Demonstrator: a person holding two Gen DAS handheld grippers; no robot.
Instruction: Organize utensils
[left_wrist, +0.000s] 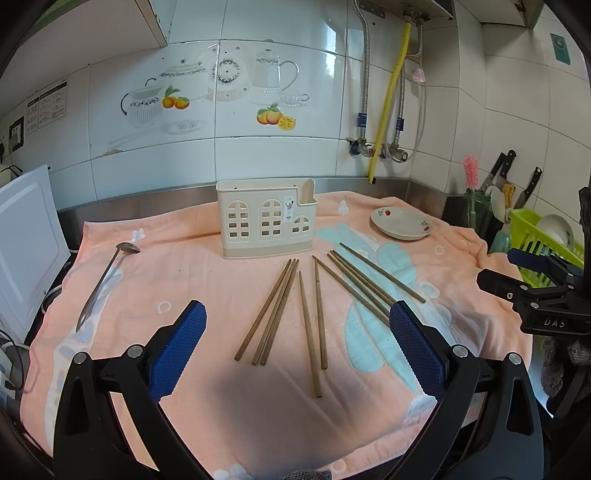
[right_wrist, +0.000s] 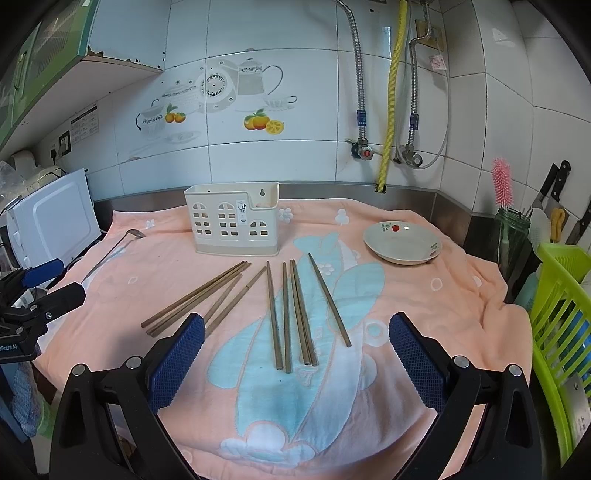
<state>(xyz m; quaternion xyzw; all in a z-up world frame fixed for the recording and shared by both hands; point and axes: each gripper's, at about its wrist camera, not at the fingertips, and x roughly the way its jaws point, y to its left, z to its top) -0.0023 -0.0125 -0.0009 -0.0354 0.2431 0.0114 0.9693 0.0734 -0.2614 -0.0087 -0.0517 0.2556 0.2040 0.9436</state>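
Several wooden chopsticks (left_wrist: 273, 314) (right_wrist: 286, 314) lie loose in a fan on a peach towel (left_wrist: 184, 277) (right_wrist: 406, 295). Behind them a cream utensil caddy (left_wrist: 266, 218) (right_wrist: 232, 225) with window-shaped cutouts stands upright. A metal ladle (left_wrist: 107, 273) (right_wrist: 110, 254) rests on the towel's left side. My left gripper (left_wrist: 297, 321) (right_wrist: 74, 278) hovers open above the near ends of the chopsticks, holding nothing. My right gripper (right_wrist: 295, 332) (left_wrist: 495, 266) is open too, low over the right group of chopsticks, with nothing between its blue pads.
A shallow plate (left_wrist: 400, 223) (right_wrist: 402, 242) sits at the back right of the towel. A white microwave (left_wrist: 26, 240) (right_wrist: 55, 218) stands at the left edge. On the right are a green dish rack (right_wrist: 561, 314) (left_wrist: 535, 236), knives and a pink brush (right_wrist: 502, 184). The tiled wall with pipes closes the back.
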